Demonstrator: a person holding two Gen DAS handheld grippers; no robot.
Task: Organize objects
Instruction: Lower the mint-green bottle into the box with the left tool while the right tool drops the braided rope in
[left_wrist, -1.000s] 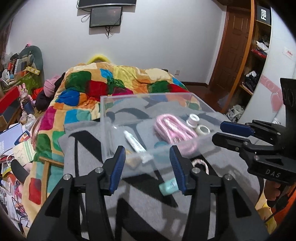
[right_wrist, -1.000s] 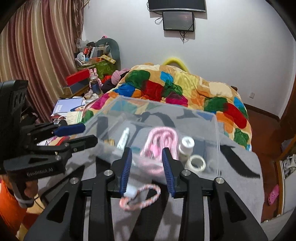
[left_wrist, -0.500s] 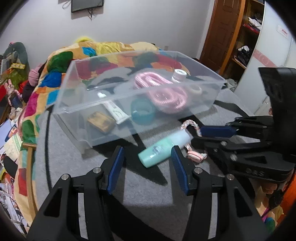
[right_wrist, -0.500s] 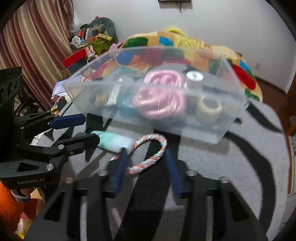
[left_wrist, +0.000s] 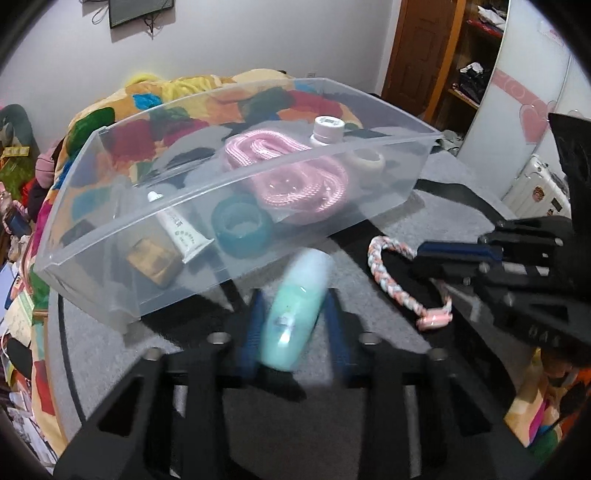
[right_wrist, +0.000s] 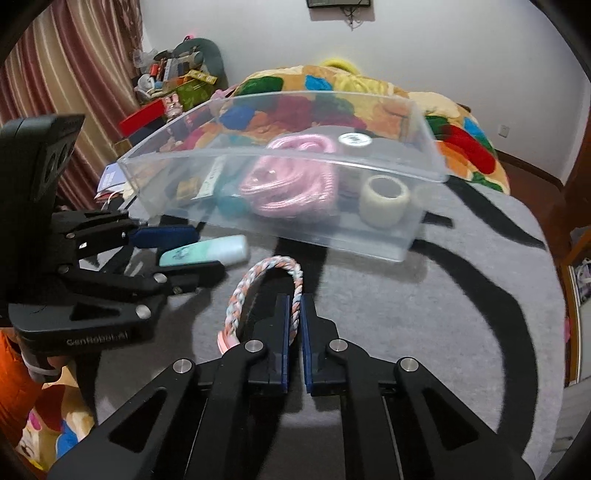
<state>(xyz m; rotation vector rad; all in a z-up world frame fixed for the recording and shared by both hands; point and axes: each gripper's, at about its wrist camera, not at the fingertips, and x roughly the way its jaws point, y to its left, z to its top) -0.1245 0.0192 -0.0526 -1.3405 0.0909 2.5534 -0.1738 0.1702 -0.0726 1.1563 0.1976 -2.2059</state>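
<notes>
A clear plastic bin (left_wrist: 236, 177) (right_wrist: 280, 162) stands on the grey patterned blanket. It holds a pink rope coil (left_wrist: 295, 181), a teal ring (left_wrist: 242, 230), a white tube, a tape roll (right_wrist: 384, 201) and a small white jar. My left gripper (left_wrist: 291, 310) has closed around the mint green bottle (left_wrist: 295, 310) (right_wrist: 203, 254), which lies in front of the bin. My right gripper (right_wrist: 293, 314) is shut on the braided pink-and-white rope loop (right_wrist: 266, 291) (left_wrist: 399, 280) on the blanket.
A bed with a colourful patchwork quilt (right_wrist: 332, 85) lies behind the bin. Cluttered shelves and striped curtains (right_wrist: 74, 74) are at the left. A wooden door and open wardrobe (left_wrist: 461, 55) are at the right.
Both grippers dropped down and forward toward the blanket. The left one closed around the green bottle. The right one closed on the braided loop.
</notes>
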